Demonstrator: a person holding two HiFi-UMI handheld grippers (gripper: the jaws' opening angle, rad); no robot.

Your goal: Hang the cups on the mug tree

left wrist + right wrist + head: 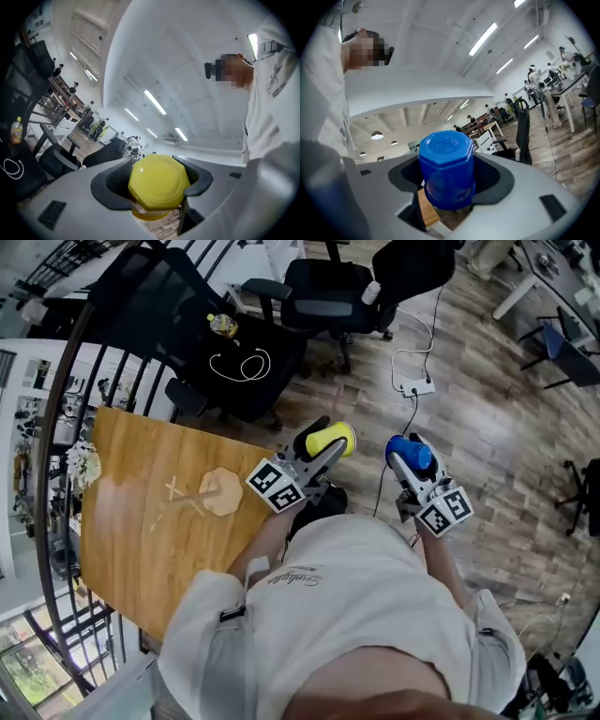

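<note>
Yellow cup (158, 183): faceted, base toward the lens, clamped in the left gripper (317, 454), which is held roughly level past the table's edge.
Blue cup (446, 168): faceted too, gripped by the right gripper (412, 463) over the floor.
Mug tree (217, 491): set on the wooden table (131, 540), well apart from both cups.

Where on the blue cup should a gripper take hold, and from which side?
Probably grip the blue cup across its faceted side wall, coming from the side, as the right gripper does now. Opposite flat faces seat the pads, and the closed end stays clear.
</note>
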